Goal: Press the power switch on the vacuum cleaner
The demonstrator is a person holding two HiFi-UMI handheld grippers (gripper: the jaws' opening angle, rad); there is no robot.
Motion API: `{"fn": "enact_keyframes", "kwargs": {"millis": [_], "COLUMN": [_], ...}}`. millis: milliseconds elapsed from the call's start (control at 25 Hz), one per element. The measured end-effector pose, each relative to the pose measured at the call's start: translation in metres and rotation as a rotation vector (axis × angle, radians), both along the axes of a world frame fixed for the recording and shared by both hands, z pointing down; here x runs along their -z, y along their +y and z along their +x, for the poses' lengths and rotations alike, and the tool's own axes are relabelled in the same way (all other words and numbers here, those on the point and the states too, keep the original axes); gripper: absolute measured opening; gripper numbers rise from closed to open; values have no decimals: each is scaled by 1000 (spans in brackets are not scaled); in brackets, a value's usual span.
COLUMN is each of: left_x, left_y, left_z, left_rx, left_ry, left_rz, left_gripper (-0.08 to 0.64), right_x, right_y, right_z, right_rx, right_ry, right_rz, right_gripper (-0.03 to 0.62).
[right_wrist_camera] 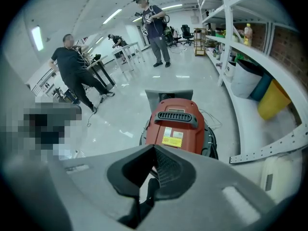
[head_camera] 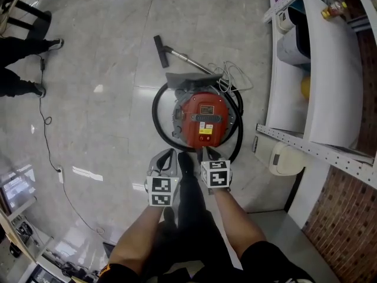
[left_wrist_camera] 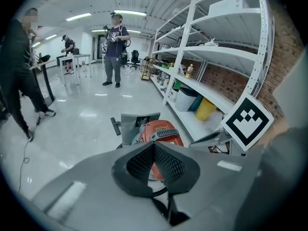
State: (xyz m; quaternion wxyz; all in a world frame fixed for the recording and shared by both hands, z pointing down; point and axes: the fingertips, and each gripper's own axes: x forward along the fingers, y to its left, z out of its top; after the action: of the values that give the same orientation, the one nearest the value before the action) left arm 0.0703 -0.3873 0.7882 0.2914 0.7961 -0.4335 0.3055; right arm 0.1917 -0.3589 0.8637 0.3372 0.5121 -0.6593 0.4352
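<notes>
**Far left, floor.** I logged a bystander's legs in dark trousers. A thin cable trailed below them across the glossy grey floor.

**Left gripper**. It was held low in front of the person, just short of the vacuum's near-left side and apart from it. Its fingers were clenched tip to tip, and I saw nothing between them.

**Vacuum cleaner**. This was a red canister standing on the floor at mid-scene, directly ahead of both grippers.
- A black hose was coiled in a ring round the body.
- A metal wand lay on the far side, running up-left to a dark floor nozzle.
- A black grille handle crossed the top, with a yellow label just below it.
- I could not single out the power switch at this size.

**Right gripper**. It was a little further forward than the left, with its tip close to the canister's near edge. I could not tell whether it touched. Its fingers were clenched together and empty.

**Right side.** White shelving ran along the wall.
- A grey bin and a yellow bin stood side by side on its lowest shelf.
- A white appliance sat on the floor by the shelf foot.
- A brick wall filled the lower right corner.
</notes>
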Motion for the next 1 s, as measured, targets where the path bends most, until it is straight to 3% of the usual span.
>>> {"fn": "enact_keyframes", "kwargs": {"millis": [560,1000], "left_x": [57,136], "left_y": [89,211], "left_z": [-40,-93], "left_rx": [-14,24], "left_ry": [7,75], "left_rz": [62,171], "left_gripper": [14,14], "right_x": [63,174], "right_y": [74,168], "right_z": [-34,-92], "right_rx": [10,69], "right_ry": [15,32], "right_rz": [124,367], "right_gripper": [-8,-8]}}
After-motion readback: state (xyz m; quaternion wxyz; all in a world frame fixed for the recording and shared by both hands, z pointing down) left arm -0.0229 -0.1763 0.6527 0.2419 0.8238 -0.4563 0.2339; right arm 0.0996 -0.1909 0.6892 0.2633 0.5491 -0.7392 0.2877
